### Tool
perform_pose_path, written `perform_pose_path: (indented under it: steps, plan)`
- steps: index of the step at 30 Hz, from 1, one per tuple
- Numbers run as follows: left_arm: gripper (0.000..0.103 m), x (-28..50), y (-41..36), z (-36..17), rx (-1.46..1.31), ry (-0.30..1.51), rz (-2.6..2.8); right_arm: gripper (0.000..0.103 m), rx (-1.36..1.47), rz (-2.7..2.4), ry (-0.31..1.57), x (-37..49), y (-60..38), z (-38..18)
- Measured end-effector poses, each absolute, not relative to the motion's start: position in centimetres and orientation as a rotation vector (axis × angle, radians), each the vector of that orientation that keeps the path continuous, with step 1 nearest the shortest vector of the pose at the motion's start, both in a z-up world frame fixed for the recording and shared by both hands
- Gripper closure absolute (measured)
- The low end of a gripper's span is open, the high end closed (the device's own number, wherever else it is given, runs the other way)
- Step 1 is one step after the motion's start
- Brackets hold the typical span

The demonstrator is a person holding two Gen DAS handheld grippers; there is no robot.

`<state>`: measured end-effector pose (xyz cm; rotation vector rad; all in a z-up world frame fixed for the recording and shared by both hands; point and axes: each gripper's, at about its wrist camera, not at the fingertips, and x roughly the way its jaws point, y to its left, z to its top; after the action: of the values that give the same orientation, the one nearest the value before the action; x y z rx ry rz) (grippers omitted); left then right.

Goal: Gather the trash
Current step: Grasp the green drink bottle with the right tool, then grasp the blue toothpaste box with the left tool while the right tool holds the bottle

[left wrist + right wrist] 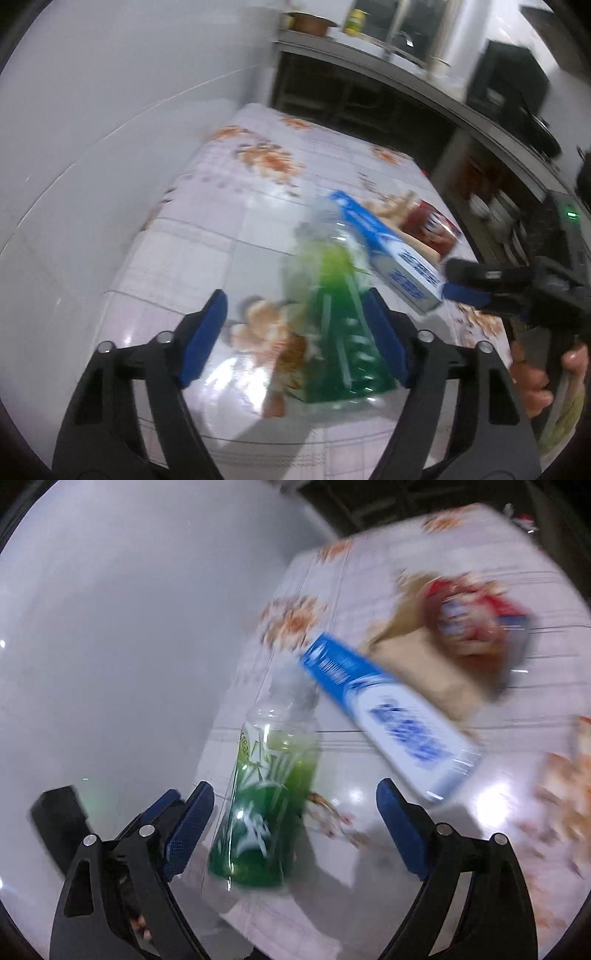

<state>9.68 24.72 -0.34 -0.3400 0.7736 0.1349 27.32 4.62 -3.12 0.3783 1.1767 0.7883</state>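
Observation:
A clear plastic bottle with a green label [332, 295] [266, 794] lies on the flowered tablecloth [221, 206]. My left gripper [295, 332] is open around it; the bottle lies against the right-hand finger and well clear of the other pad. My right gripper [297, 827] is open too, with the bottle's lower end between its fingers, nearer the left one. A blue and white carton [388, 251] [388, 709] lies just beyond the bottle. Behind that are a red wrapper [432, 225] [476, 624] and brown paper [424, 664].
A white wall [110, 110] runs along the table's left edge. A dark counter with shelves [406, 92] stands behind and to the right. A hand [535, 373] holds the right gripper at the table's right side. Everything is motion-blurred.

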Motion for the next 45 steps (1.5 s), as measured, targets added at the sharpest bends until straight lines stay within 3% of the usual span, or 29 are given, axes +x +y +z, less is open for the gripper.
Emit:
perform_pose_path:
  steps: [8,11,13,23,30,32,38,45]
  plan:
    - [0.042,9.0,26.4,-0.7,-0.353,0.761,0.175,0.024,0.308,0.809,1.28,29.1,10.9,-5.8]
    - [0.043,9.1,26.5,-0.7,-0.357,0.762,0.179,0.038,0.324,0.854,1.297,28.6,11.6,-5.8]
    - [0.043,9.1,26.5,-0.5,-0.366,0.761,0.18,0.041,0.322,0.866,1.301,28.5,11.6,-5.8]
    - [0.044,10.8,25.4,-0.3,-0.423,0.776,0.11,0.042,0.189,0.946,1.302,24.0,7.6,-5.0]
    - [0.031,15.5,22.4,-1.4,-0.447,0.866,0.002,0.042,0.091,0.934,1.288,18.8,0.7,-4.4]
    - [0.025,17.5,21.4,-2.0,-0.483,0.897,-0.023,0.042,0.098,0.888,1.288,17.6,-1.7,-4.3]
    - [0.021,23.3,19.0,-3.9,-0.625,0.966,-0.035,0.043,0.149,0.658,1.231,16.3,-9.2,-3.7]
    - [0.02,27.0,15.0,-4.9,-0.475,0.962,0.097,0.042,0.308,0.509,1.184,16.7,-15.4,-4.0]
